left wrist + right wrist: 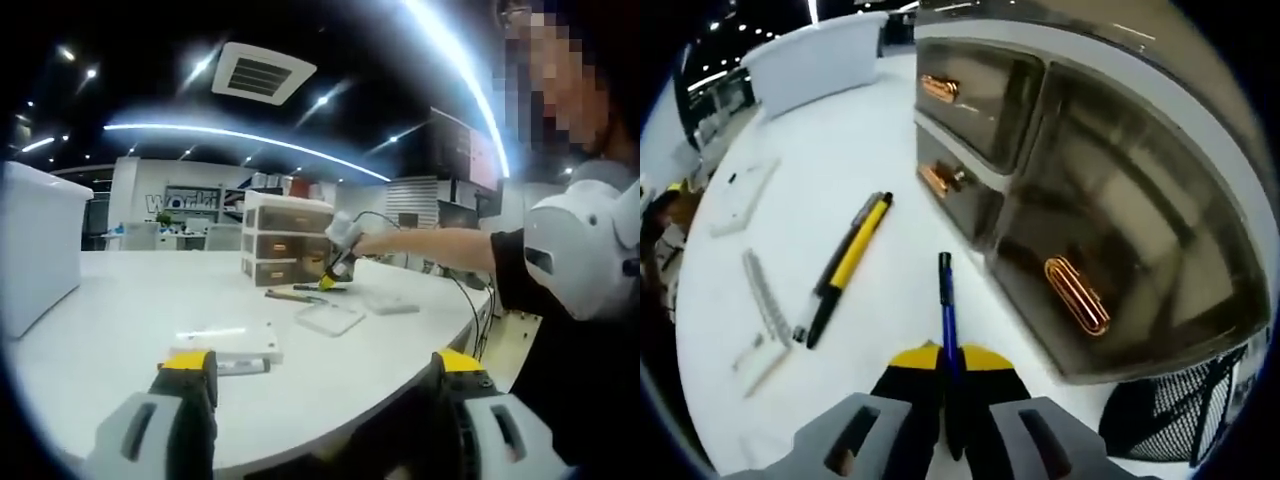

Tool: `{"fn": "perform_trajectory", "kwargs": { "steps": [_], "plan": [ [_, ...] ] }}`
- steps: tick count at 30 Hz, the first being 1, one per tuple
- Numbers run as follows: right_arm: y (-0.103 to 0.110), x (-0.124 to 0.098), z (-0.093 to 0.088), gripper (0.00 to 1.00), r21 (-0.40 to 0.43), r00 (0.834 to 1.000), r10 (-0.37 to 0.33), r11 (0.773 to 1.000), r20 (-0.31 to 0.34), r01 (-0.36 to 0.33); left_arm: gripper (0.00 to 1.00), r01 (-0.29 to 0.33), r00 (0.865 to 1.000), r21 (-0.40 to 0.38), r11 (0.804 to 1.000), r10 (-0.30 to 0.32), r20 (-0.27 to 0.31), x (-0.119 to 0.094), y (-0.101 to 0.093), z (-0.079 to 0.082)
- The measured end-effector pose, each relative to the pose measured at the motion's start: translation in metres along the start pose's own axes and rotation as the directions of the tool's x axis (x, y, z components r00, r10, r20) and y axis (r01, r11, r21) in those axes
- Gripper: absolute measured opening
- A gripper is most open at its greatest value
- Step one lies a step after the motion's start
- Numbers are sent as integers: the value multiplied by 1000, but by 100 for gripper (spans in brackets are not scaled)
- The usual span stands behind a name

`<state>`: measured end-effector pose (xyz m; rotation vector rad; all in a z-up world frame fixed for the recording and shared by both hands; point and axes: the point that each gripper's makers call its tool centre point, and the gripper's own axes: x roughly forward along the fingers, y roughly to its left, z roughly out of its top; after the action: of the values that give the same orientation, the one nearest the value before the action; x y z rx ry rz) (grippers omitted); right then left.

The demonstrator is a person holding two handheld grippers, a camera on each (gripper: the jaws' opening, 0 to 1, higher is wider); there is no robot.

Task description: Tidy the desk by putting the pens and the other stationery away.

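My right gripper [948,372] is shut on a blue pen [947,320], which points forward just above the white desk [840,130], close beside the drawer unit [1080,190]. A yellow-and-black pen [848,268] lies on the desk to its left. From the left gripper view, the right gripper [338,268] is in a person's hand in front of the drawer unit [285,240], with a dark pen [296,296] lying near it. My left gripper [325,375] hangs open over the desk's near edge, holding nothing. A white flat block [228,343] lies just ahead of it.
A large white bin [35,245] stands at the left of the desk. Clear plastic cases [330,318] lie mid-desk. A clear ruler-like strip [765,300] and a white pad [740,195] lie left of the pens. A black mesh basket [1180,410] sits beside the drawers.
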<state>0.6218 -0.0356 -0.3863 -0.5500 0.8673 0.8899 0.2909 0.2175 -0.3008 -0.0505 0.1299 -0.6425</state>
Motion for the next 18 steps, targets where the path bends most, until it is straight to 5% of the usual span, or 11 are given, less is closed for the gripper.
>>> {"fn": "perform_trajectory", "kwargs": {
  "steps": [8,18],
  "plan": [
    [6,-22,-5,3,-3,998,9,1000,59,-9,86,12,1000,3,1000,-12,1,5,-3,0],
    [14,-78,-19,3,62,975,-17,998,220,3,86,37,999,13,999,-38,12,13,-13,6]
  ]
}}
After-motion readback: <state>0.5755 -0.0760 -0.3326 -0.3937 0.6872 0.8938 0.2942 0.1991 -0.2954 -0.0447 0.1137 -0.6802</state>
